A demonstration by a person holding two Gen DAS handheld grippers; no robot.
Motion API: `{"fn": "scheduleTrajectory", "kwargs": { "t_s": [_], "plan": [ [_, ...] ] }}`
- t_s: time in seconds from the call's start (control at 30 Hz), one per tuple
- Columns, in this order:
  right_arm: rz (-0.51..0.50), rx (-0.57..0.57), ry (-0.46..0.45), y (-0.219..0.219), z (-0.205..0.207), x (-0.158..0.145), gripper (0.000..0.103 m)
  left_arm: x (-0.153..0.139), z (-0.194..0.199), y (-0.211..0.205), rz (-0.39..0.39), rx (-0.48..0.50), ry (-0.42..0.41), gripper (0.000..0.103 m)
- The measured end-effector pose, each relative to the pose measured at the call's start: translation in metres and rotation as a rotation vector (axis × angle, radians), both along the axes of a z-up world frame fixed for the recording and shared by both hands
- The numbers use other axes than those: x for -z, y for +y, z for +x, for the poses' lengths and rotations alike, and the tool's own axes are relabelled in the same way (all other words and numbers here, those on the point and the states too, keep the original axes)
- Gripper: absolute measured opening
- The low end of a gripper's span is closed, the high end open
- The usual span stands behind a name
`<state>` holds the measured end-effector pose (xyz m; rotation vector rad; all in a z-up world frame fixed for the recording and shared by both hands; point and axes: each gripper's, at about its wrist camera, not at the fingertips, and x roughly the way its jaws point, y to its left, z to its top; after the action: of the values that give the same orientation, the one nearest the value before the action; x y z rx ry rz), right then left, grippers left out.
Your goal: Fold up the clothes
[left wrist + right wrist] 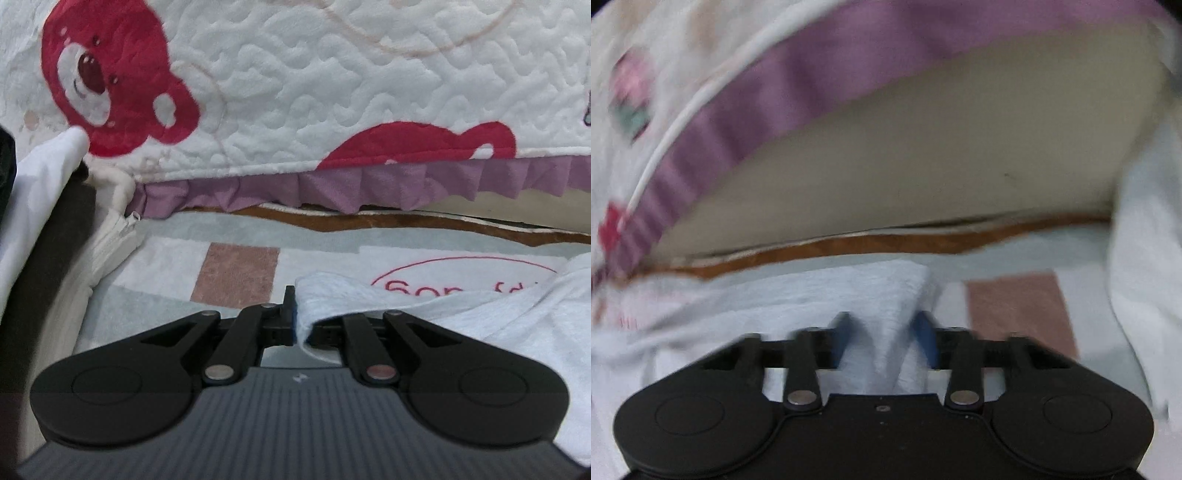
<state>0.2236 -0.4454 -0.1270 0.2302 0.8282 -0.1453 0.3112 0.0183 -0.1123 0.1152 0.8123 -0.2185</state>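
A pale, white-blue garment (461,317) of soft, textured cloth was spread low over a patchwork mat (166,258), well short of the mat's brown-trimmed far edge. One folded edge of it was raised off the mat and pinched, and red script inside a red oval was seen beside that fold. In the right wrist view, a peaked fold of the same cloth (886,295) was blurred.
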Motion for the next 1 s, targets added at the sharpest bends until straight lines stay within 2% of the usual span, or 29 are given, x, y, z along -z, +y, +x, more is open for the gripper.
{"fn": "scheduleTrajectory", "kwargs": {
  "t_s": [0.1,0.17,0.37,0.43,0.53,0.57,0.6,0.63,0.67,0.73,0.83,0.9,1.0],
  "plan": [
    [-0.2,-0.081,-0.081,0.019,-0.009,-0.032,0.001,-0.011,0.003,-0.001,-0.013,0.013,-0.01,0.004],
    [-0.309,-0.106,-0.166,0.024,-0.02,-0.064,0.0,-0.019,0.009,0.001,-0.057,0.004,-0.009,0.004],
    [-0.526,-0.095,-0.389,0.024,-0.046,-0.153,0.0,-0.042,0.032,-0.003,-0.212,-0.061,-0.013,0.004],
    [-0.578,-0.103,-0.418,0.022,-0.048,-0.168,0.0,-0.044,0.04,-0.014,-0.215,-0.076,-0.029,0.004],
    [-0.615,-0.095,-0.389,0.01,-0.042,-0.165,0.0,-0.035,0.052,-0.033,-0.198,-0.095,-0.02,0.009],
    [-0.607,-0.1,-0.363,0.005,-0.038,-0.158,0.0,-0.031,0.056,-0.04,-0.195,-0.101,-0.008,0.022],
    [-0.571,-0.111,-0.32,-0.002,-0.032,-0.148,0.002,-0.025,0.06,-0.045,-0.195,-0.103,0.017,0.046],
    [-0.527,-0.123,-0.274,-0.008,-0.026,-0.138,0.004,-0.021,0.062,-0.05,-0.202,-0.102,0.033,0.055],
    [-0.485,-0.115,-0.235,-0.015,-0.024,-0.128,0.015,-0.02,0.059,-0.052,-0.221,-0.095,0.029,0.059],
    [-0.384,-0.073,-0.164,-0.029,-0.027,-0.109,0.04,-0.017,0.053,-0.056,-0.251,-0.076,0.018,0.059],
    [-0.24,0.007,-0.149,-0.046,-0.059,-0.091,0.05,-0.023,0.028,-0.066,-0.234,-0.011,-0.038,0.059],
    [-0.168,0.031,-0.114,-0.056,-0.086,-0.08,0.05,-0.032,0.002,-0.076,-0.205,0.079,-0.099,0.059],
    [-0.155,0.055,-0.044,-0.064,-0.132,-0.069,0.05,-0.038,-0.051,-0.093,-0.155,0.234,-0.124,0.059]
  ]
}}
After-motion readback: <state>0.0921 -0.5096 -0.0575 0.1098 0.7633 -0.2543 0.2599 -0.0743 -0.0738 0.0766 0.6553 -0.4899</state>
